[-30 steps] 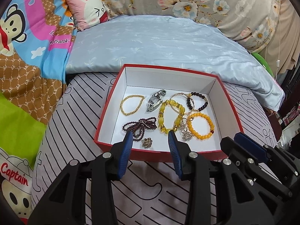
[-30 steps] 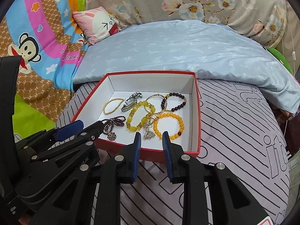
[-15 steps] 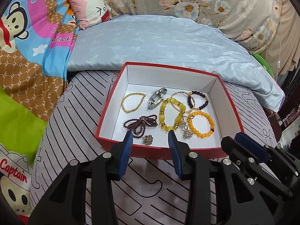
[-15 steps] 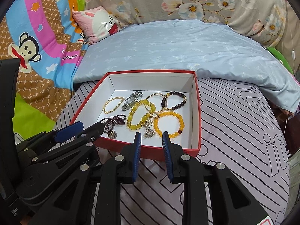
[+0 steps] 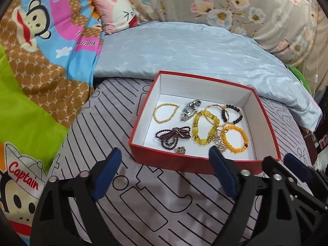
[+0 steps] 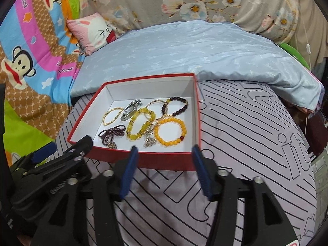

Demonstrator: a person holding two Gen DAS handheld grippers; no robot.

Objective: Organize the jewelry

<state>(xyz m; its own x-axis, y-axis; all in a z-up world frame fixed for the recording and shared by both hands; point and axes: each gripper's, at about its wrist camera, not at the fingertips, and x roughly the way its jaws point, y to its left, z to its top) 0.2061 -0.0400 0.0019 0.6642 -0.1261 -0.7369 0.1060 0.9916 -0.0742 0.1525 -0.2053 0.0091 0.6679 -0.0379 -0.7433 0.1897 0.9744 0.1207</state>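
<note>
A red box (image 5: 184, 164) (image 6: 164, 161) with a white inside sits on the striped grey bedsheet. In it lie a gold bead bracelet (image 5: 165, 113) (image 6: 110, 114), a silver clasp piece (image 5: 189, 110) (image 6: 131, 107), a dark purple bead bundle (image 5: 174, 135) (image 6: 111, 133), a yellow chunky bracelet (image 5: 204, 128) (image 6: 140, 126), an orange bead bracelet (image 5: 234, 138) (image 6: 170, 131), a dark bead bracelet (image 5: 231, 113) (image 6: 175, 105) and a small brooch (image 5: 180, 150). My left gripper (image 5: 165, 172) is open and empty, just short of the box's near wall. My right gripper (image 6: 165, 170) is open and empty at the same wall.
A light blue quilt (image 5: 184, 47) lies behind the box. A cartoon blanket (image 5: 41, 51) covers the left, with a pink rabbit pillow (image 5: 114, 10) at the back. A floral cushion (image 5: 246, 6) backs the bed. The bed edge drops off at right (image 6: 307, 123).
Both grippers have opened wide from a narrow gap. Both have drawn back a little from the box, and the left view has shifted leftward.
</note>
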